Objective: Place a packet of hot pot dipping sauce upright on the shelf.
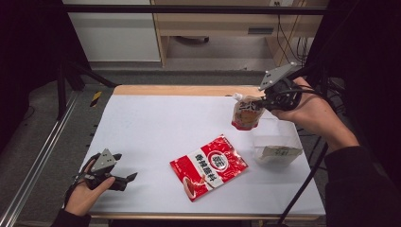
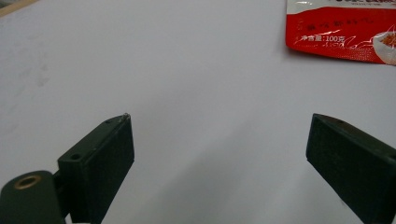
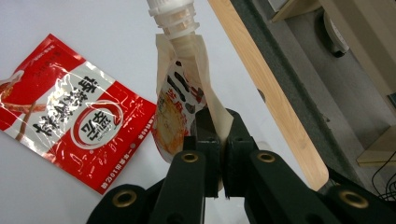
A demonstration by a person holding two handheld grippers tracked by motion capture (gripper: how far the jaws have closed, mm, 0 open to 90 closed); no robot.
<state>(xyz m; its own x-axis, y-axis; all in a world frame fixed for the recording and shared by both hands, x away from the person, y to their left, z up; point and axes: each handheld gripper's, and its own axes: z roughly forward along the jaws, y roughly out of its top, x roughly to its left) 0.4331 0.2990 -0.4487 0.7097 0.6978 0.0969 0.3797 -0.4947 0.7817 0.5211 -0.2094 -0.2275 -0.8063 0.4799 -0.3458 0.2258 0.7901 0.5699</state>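
Note:
My right gripper (image 1: 265,101) is shut on the edge of a small spouted pouch (image 1: 246,113), beige and orange with a white cap, and holds it in the air over the table's far right. Up close in the right gripper view, the pouch (image 3: 180,100) hangs pinched between my right gripper's (image 3: 219,128) jaws. A red and white sauce packet (image 1: 208,166) lies flat on the white table; its corner (image 2: 345,28) appears in the left gripper view. My left gripper (image 1: 127,176) rests low at the near left, open, with nothing between its jaws (image 2: 219,140).
A clear plastic container (image 1: 276,144) with a label inside stands on the table (image 1: 151,127) at the right, below the held pouch. A wooden strip (image 1: 184,90) runs along the table's far edge. Cables trail off to the right.

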